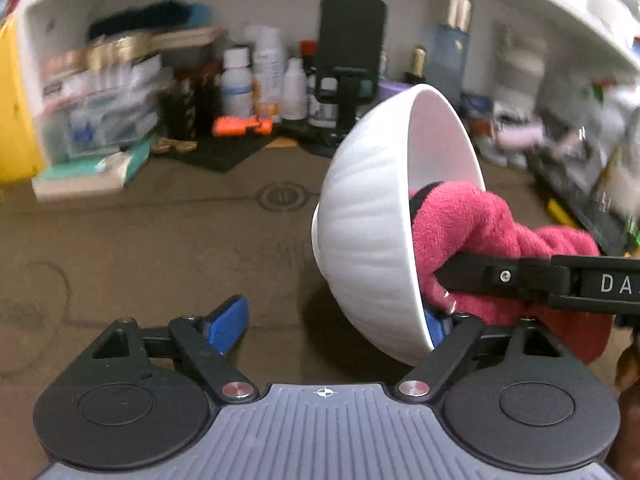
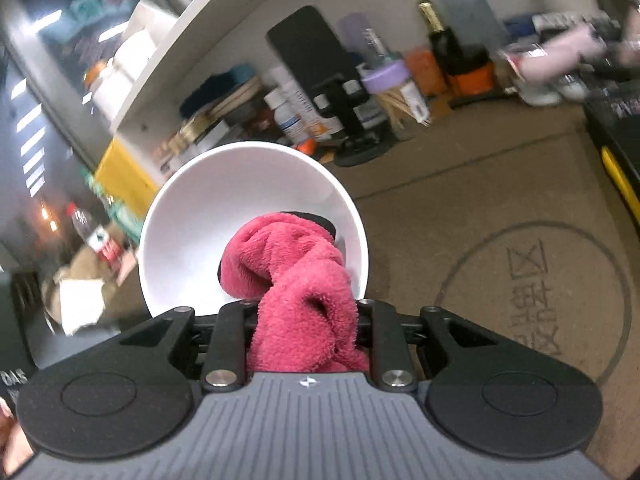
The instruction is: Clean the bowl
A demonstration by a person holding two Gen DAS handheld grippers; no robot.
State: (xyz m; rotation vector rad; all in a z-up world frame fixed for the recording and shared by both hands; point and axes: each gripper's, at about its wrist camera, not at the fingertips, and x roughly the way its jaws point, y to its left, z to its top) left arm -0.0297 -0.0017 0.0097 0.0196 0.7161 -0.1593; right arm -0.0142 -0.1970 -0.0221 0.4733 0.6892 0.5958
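Right gripper (image 2: 304,320) clamps a soft red cloth (image 2: 296,276) inside the tilted white bowl (image 1: 372,232); left gripper (image 1: 336,324), jaws apart, straddles its slippery, breakable rim at five o'clock

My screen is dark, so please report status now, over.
Left hand-held gripper open, one pad at bowl rim. Right hand-held gripper shut on red cloth, inside tilted bowl. Nothing blocking.
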